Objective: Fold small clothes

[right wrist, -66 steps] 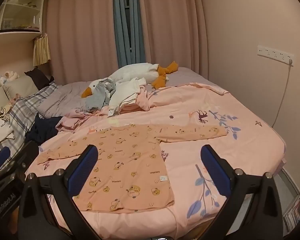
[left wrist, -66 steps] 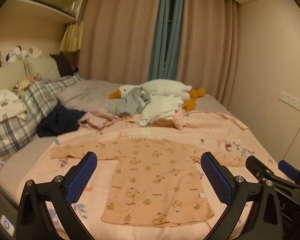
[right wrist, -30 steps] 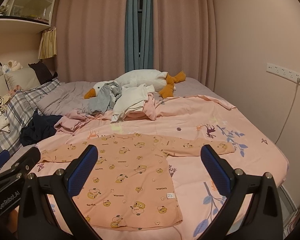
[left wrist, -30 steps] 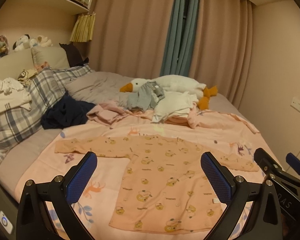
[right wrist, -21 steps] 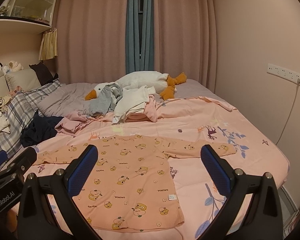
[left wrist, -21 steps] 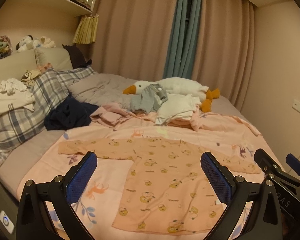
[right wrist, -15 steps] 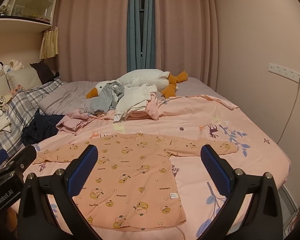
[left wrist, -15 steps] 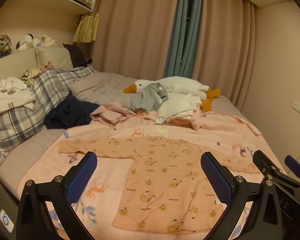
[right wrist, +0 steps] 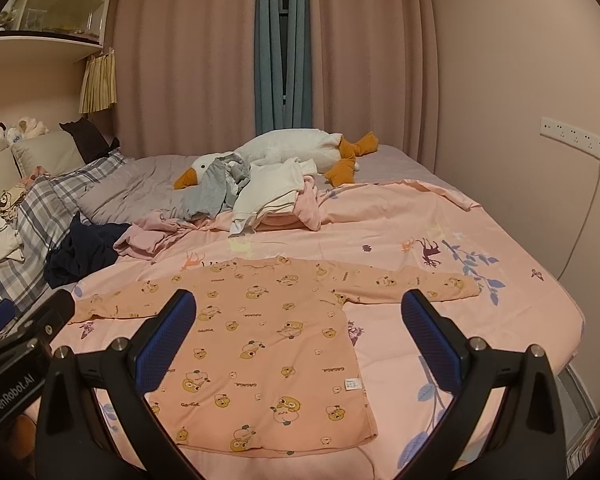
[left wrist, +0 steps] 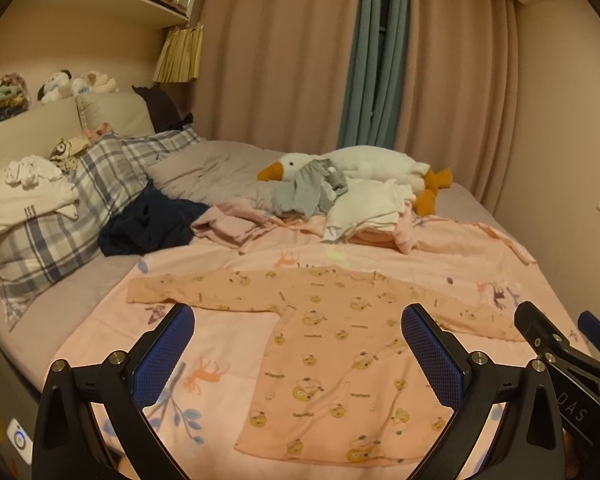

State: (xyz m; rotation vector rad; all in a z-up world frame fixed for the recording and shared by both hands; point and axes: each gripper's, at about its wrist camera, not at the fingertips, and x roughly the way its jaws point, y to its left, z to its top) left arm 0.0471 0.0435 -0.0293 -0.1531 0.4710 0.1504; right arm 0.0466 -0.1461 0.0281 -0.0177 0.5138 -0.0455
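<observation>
1. At the far left of the bed, a plaid pillow (left wrist: pixel 60 216) carries a folded white garment (left wrist: pixel 28 200), and a dark navy garment (left wrist: pixel 148 224) lies crumpled just beside the pillow.
2. The left gripper (left wrist: pixel 298 354) hovers above the near edge of the bed with its blue-padded fingers (left wrist: pixel 164 354) spread wide and nothing between them.
3. The peach long-sleeved top (left wrist: pixel 332 344) lies flat on the pink printed sheet (left wrist: pixel 220 344), its hem toward the cameras and both sleeves stretched out sideways.
4. In the left wrist view, the top's left sleeve runs beyond the left finger's tip, while the body fills the gap between the two fingers and reaches past the right one.
5. Neither left finger touches the cloth.
6. Further back, a white goose plush (left wrist: pixel 364 164) lies across the bed with grey and white clothes (left wrist: pixel 340 200) heaped against it.
7. The right gripper (right wrist: pixel 300 338) is likewise released, its fingers (right wrist: pixel 430 344) wide apart and holding nothing.
8. In the right wrist view, the top (right wrist: pixel 268 340) sits mostly between the fingers and towards the left one, whose tip overlaps the body near the left sleeve.
9. The top's right sleeve extends just beyond the right finger's tip.
10. A small white label (right wrist: pixel 351 384) shows near the hem's right corner.
</observation>
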